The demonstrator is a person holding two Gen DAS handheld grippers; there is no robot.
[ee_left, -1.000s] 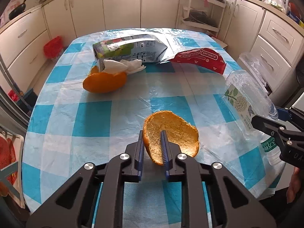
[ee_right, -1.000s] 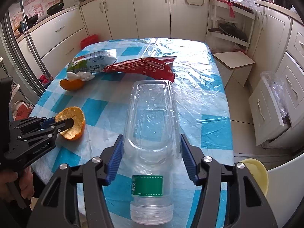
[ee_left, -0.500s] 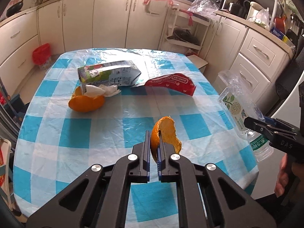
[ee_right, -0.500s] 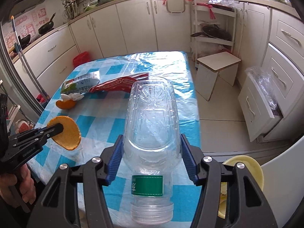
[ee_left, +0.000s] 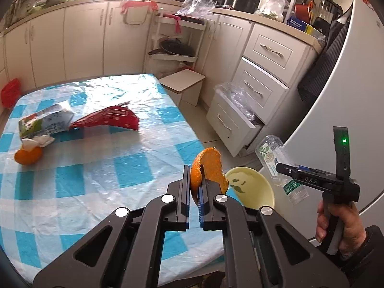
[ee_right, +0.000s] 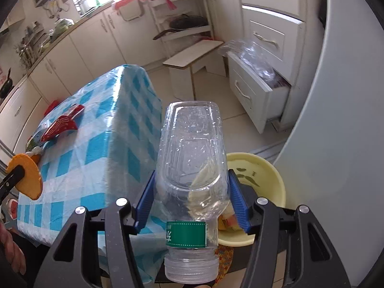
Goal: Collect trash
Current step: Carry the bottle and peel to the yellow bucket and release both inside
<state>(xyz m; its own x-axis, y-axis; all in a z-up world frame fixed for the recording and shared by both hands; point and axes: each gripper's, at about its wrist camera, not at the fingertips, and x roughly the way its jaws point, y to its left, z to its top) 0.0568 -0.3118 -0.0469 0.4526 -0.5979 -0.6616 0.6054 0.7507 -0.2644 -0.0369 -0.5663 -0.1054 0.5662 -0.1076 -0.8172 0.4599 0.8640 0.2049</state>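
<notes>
1. Trash is the job: going left to right, a second orange piece with a crumpled tissue, a flattened carton and a red wrapper lie on the checked table, well beyond the fingertips.
2. Orange peel sits between the left gripper fingers, which are almost pressed together on its edge. It looks light, curved and bendy; a rim pinch should suit it, though it may tear.
3. Plastic bottle is clamped across its body by the right gripper, cap end toward the camera. It seems empty, light, smooth and easily crushed; the waist above the label is probably the safest hold.
4. Yellow bin lies just past the right fingers, partly hidden by the bottle; its contents are hard to make out.
5. Hidden: the peel's lower part between the pads, and the tissue's full extent.
</notes>
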